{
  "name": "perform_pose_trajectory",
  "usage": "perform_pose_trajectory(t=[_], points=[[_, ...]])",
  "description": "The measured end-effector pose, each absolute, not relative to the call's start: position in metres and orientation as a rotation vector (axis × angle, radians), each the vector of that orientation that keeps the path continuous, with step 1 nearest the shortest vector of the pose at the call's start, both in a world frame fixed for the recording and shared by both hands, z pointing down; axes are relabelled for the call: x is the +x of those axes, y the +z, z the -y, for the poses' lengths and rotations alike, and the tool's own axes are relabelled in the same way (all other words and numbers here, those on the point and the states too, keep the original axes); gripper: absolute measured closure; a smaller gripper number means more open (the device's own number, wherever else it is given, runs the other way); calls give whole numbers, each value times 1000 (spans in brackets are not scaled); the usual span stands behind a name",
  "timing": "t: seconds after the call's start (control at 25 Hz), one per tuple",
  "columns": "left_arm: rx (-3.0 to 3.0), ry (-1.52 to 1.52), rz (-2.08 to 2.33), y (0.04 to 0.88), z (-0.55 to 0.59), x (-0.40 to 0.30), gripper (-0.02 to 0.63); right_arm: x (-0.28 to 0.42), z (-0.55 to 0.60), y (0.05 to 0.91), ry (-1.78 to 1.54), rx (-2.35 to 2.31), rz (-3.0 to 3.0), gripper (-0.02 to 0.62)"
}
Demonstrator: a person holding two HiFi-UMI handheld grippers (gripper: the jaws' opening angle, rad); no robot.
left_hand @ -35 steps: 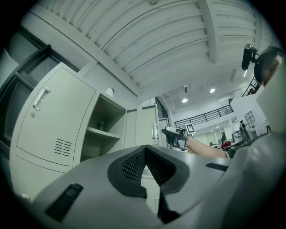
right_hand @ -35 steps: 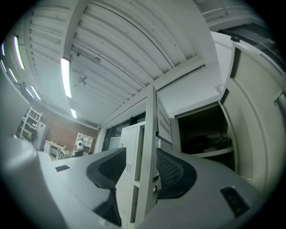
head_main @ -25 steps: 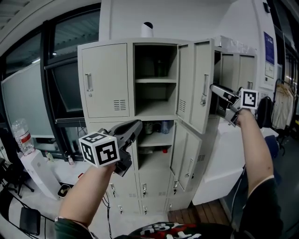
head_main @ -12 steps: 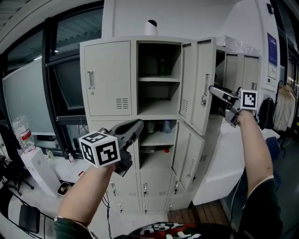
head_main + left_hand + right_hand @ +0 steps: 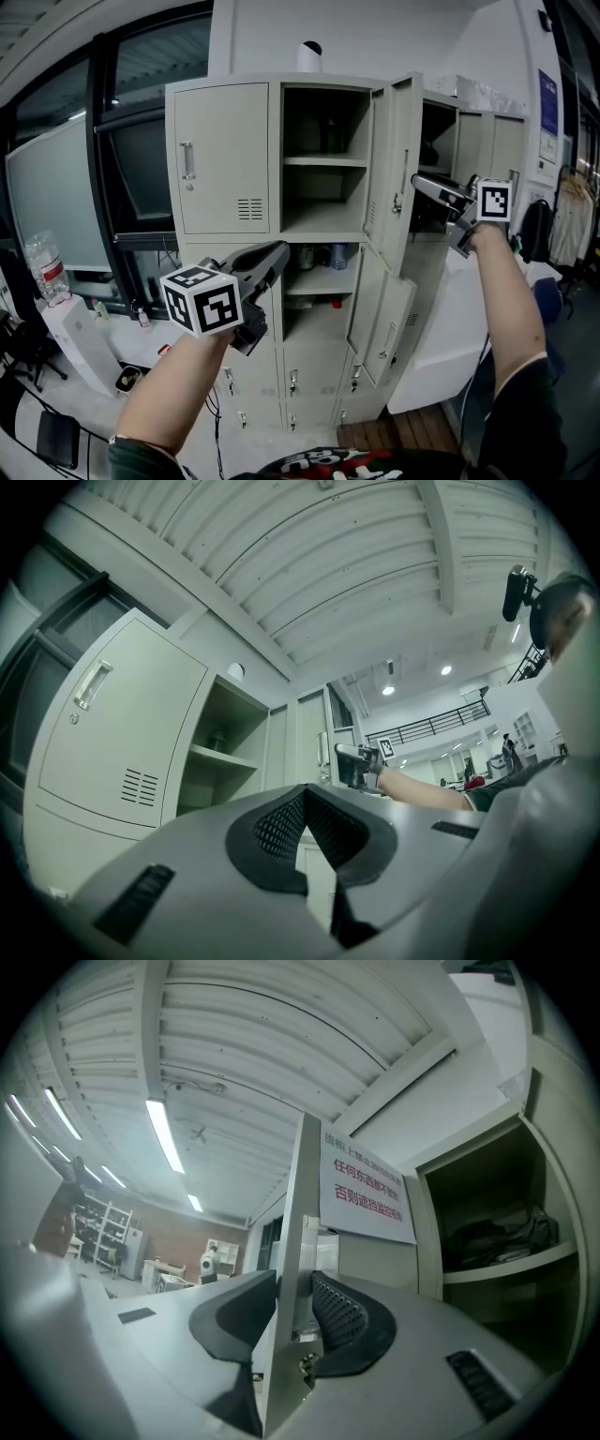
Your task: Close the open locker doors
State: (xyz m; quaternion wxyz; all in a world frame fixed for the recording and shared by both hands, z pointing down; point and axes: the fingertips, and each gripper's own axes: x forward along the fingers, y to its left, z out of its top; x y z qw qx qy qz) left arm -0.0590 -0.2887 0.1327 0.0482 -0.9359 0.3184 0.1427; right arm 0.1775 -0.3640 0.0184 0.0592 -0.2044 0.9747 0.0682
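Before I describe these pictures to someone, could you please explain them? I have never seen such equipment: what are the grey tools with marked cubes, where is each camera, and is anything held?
A person holds a gripper, a hand tool with two jaws, in each hand; the marked cubes belong to them. The head view comes from a camera on the person's head; the two gripper views come from cameras riding on the grippers, looking along their jaws. No table here: the person faces a locker cabinet with an upper door and a lower door open. The left gripper is shut and empty. The right gripper is closing on the upper door's edge, which stands between its jaws.
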Motion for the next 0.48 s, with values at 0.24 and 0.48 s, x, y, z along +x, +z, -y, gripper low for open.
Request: perform_pose_trajectory(t=[0.24,0.48], points=[[-2856,445,-978,134,291,-71,598,150,364,18,256,-589,-2970,466],[-2857,457,-993,138,295,-87,598,122,370,19,273,-610,-2980,477]])
